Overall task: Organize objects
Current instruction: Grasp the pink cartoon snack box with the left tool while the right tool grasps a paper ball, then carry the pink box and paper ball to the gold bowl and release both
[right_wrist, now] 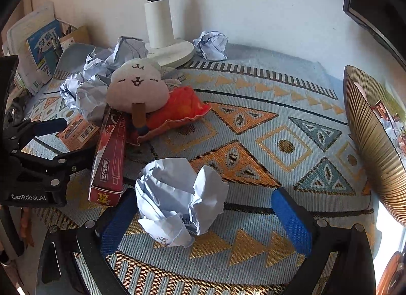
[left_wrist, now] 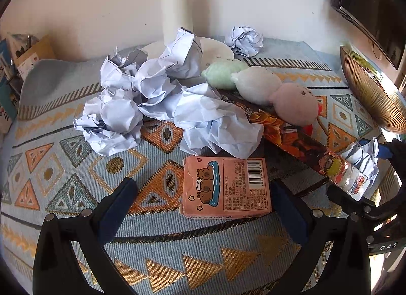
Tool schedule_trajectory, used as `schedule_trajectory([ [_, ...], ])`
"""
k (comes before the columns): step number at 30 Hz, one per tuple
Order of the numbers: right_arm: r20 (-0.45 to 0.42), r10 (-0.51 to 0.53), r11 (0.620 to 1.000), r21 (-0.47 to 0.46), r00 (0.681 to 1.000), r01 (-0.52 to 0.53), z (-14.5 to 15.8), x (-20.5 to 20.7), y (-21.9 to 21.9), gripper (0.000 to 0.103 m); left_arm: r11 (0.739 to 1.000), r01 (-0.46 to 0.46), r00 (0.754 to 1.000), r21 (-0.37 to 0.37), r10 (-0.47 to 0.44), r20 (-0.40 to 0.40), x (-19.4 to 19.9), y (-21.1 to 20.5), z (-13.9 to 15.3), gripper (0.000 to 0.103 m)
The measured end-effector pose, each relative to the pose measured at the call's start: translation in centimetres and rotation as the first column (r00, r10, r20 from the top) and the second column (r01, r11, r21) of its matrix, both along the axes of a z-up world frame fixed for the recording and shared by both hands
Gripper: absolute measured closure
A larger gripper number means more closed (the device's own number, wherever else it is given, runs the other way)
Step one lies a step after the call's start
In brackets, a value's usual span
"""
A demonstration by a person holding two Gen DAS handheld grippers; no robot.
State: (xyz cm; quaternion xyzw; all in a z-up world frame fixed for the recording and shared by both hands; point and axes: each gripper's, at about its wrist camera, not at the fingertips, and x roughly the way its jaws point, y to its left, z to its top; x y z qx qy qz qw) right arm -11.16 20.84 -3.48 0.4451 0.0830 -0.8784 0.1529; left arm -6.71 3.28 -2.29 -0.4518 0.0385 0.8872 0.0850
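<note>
My left gripper is open low over the patterned cloth. A pink card box with a barcode lies flat between its fingers, closer to the right finger. My right gripper is open too, and a crumpled white paper ball sits between its blue pads, touching the left pad. Several more crumpled papers are heaped behind the pink box. A plush skewer toy lies across a long illustrated box.
A ribbed gold bowl stands at the right edge of the table. A white lamp base and one more paper ball sit by the back wall. Books stand at the far left. A dark red pen box lies beside my left gripper.
</note>
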Motion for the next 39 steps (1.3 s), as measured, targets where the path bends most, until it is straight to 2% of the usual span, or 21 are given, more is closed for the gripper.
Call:
schedule_trajectory([
  [25,-0.001,-0.011,1.000,-0.003,1.000,0.011,0.1,0.1,-0.2,0.000,1.000,0.001,1.000,-0.002,-0.001,-0.002,-0.1,0.1,0.0,0.000],
  [26,-0.014,-0.023,1.000,-0.004,1.000,0.023,0.3,0.2,-0.1,0.009,1.000,-0.010,1.000,-0.003,0.010,-0.011,0.0,0.0,0.1,0.011],
  [27,-0.035,-0.030,0.999,-0.017,0.999,0.030,0.6,0.5,0.1,0.038,1.000,-0.025,0.999,0.014,0.026,-0.035,0.3,-0.3,0.4,0.026],
  [28,-0.057,-0.041,0.999,-0.018,0.997,0.040,1.0,0.7,0.2,0.055,0.998,-0.061,0.996,-0.004,0.061,-0.063,0.6,-0.5,0.7,0.049],
  [30,-0.046,-0.037,0.999,-0.039,0.998,0.035,0.9,0.6,0.5,0.054,0.991,-0.127,0.990,-0.032,0.125,-0.062,0.4,-1.0,0.6,0.049],
  [33,-0.048,-0.038,0.998,-0.044,0.998,0.036,1.0,0.7,0.5,0.054,0.991,-0.130,0.990,0.018,0.131,-0.053,0.1,-1.7,0.5,0.049],
  [39,-0.047,-0.042,0.998,-0.042,0.998,0.040,1.0,0.7,0.5,0.053,0.989,-0.148,0.987,0.011,0.149,-0.055,-0.2,-1.7,0.4,0.049],
])
